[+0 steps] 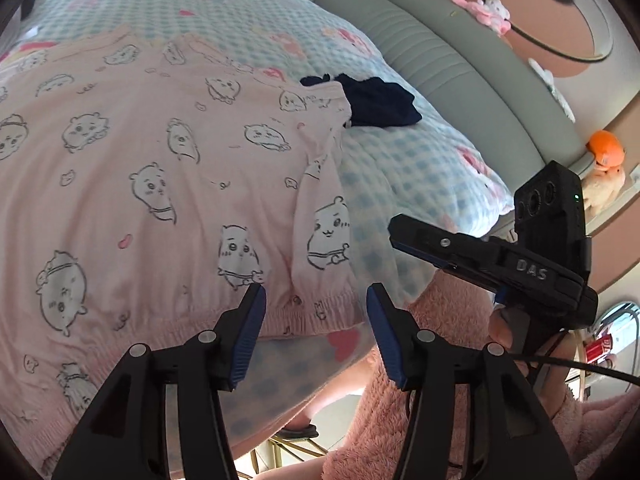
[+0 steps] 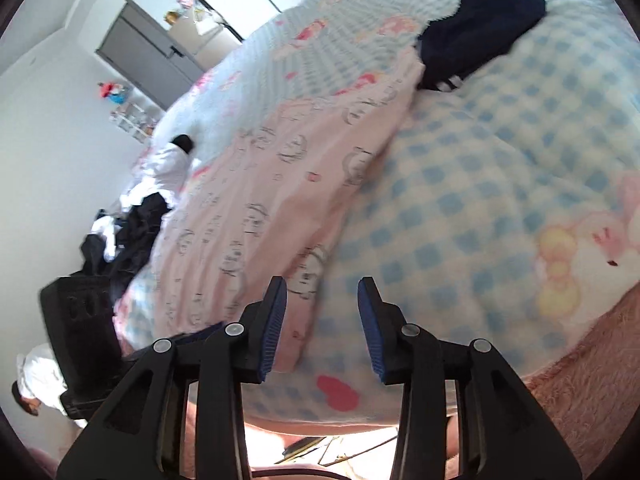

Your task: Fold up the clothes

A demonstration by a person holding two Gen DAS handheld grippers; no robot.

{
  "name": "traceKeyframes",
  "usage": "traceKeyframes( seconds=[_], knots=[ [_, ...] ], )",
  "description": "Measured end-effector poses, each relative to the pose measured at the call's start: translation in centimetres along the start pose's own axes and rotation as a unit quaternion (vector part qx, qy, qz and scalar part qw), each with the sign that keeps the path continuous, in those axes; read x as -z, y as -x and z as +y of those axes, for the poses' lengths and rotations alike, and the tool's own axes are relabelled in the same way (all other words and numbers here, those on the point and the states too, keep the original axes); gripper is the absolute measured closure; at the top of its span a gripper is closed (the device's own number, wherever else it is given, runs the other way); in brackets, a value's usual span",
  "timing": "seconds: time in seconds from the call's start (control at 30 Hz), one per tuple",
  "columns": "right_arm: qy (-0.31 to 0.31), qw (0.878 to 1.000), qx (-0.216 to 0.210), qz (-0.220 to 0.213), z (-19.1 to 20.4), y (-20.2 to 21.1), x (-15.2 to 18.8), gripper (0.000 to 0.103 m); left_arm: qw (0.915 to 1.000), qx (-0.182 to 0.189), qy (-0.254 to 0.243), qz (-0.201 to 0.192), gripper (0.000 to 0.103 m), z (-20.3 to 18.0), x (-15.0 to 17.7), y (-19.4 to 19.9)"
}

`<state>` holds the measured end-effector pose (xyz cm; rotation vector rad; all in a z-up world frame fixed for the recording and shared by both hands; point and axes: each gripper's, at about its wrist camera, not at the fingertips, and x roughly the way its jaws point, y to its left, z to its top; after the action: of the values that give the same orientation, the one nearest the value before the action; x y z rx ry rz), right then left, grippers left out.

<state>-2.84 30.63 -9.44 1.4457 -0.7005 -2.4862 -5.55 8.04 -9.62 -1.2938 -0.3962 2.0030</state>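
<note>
A pink pyjama garment (image 1: 160, 168) printed with cartoon animals lies spread on the blue-checked bedspread (image 1: 412, 168); its elastic waistband runs along the bed's near edge. My left gripper (image 1: 316, 300) is open and empty just above that waistband near its right corner. The right gripper shows in the left wrist view (image 1: 404, 232), hovering to the right of the garment. In the right wrist view, my right gripper (image 2: 322, 296) is open and empty over the garment's (image 2: 260, 208) near corner and the bedspread (image 2: 460, 200). A dark navy garment (image 1: 380, 100) lies beyond the pink one, also in the right wrist view (image 2: 476, 28).
A grey-green padded headboard (image 1: 440, 60) with plush toys (image 1: 492, 12) stands on the right. A pile of dark and white clothes (image 2: 136, 216) lies at the far side of the bed. The person's pink fleece sleeve (image 1: 440, 360) is close below the grippers.
</note>
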Motion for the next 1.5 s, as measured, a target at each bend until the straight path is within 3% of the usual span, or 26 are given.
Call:
traceKeyframes(
  seconds=[0.1,0.17,0.2,0.23,0.33,0.47,0.53,0.73,0.9,1.03,1.13,1.23,1.3,1.5],
  knots=[
    [-0.014,0.999,-0.02,0.036,-1.1,-1.7,0.7,0.064,0.9999,0.003,0.003,0.012,0.048,-0.3,-0.5,-0.9],
    [-0.02,0.997,-0.04,0.056,-1.3,-2.6,1.1,0.064,0.9995,-0.02,0.004,0.025,0.052,-0.3,-0.8,-2.1],
    [-0.015,0.997,-0.04,0.063,-1.1,-3.0,1.2,0.064,0.9982,-0.048,-0.001,0.035,0.061,-0.5,-0.9,-2.8],
    [-0.01,0.997,-0.039,0.066,-0.8,-3.2,1.2,0.064,0.9968,-0.07,-0.003,0.038,0.086,-0.5,-1.0,-3.0],
    [0.014,0.996,-0.046,0.071,0.3,-3.4,1.2,0.058,0.994,-0.107,0.002,0.022,0.093,-0.5,-1.3,-2.4],
    [0.11,0.987,-0.083,0.088,4.2,-3.4,1.4,0.05,0.9925,-0.113,0.029,-0.034,0.094,0.8,-2.3,1.9],
    [0.163,0.98,-0.069,0.087,6.7,-3.8,1.4,0.05,0.9902,-0.111,0.054,-0.066,0.094,2.1,-3.0,4.2],
    [0.211,0.97,-0.045,0.111,11.5,-7.8,1.3,0.05,0.971,-0.128,0.134,-0.151,0.094,6.6,-2.1,10.5],
    [0.239,0.963,-0.025,0.121,14.2,-10.2,2.8,0.049,0.9612,-0.163,0.152,-0.162,0.094,8.5,0.8,13.5],
    [0.268,0.953,-0.036,0.134,16.2,-10.7,3.8,0.047,0.9591,-0.139,0.186,-0.161,0.094,10.1,3.0,13.9],
    [0.301,0.945,0.009,0.125,17.1,-11.3,4.3,0.043,0.9528,-0.14,0.202,-0.177,0.094,10.1,3.9,14.5],
    [0.255,0.958,0.024,0.127,15.3,-11.0,3.4,0.046,0.9433,-0.143,0.22,-0.203,0.094,9.9,4.7,16.0],
    [0.227,0.965,0.016,0.128,13.7,-10.3,3.1,0.042,0.9441,-0.146,0.223,-0.194,0.094,10.0,5.2,15.9],
    [0.203,0.97,0.017,0.137,12.0,-9.0,3.0,0.042,0.9528,-0.158,0.244,-0.088,0.094,12.2,7.2,11.0]
  ],
)
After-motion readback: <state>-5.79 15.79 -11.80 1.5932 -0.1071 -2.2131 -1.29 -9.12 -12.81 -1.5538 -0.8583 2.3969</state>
